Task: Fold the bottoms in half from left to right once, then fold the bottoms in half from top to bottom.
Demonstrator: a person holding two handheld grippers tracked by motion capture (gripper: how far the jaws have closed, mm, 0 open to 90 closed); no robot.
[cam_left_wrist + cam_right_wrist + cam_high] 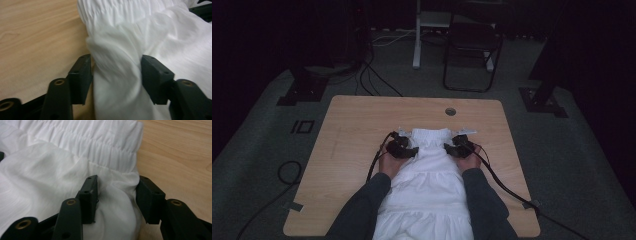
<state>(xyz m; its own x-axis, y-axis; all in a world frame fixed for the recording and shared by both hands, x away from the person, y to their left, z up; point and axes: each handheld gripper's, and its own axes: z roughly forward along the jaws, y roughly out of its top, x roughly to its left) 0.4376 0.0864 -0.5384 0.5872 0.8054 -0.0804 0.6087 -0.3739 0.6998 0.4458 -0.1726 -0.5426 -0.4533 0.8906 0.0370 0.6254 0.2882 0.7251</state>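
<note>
Two grippers: I have one at each side edge of the garment, just below its gathered band.
Left gripper [402,148]: jaws apart, a bunched fold of cloth between them; I cannot tell whether the pads press it.
White garment [428,185]: laid flat along the middle of the wooden table [357,125], elastic band [431,135] at the far end, hem towards me.
Handling: I judge it light, soft, limp and slippery; it will sag and slide, so I take it by gathered folds at the edges.
Right gripper [459,146]: jaws apart, straddling the edge fold; left pad touches cloth.
</note>
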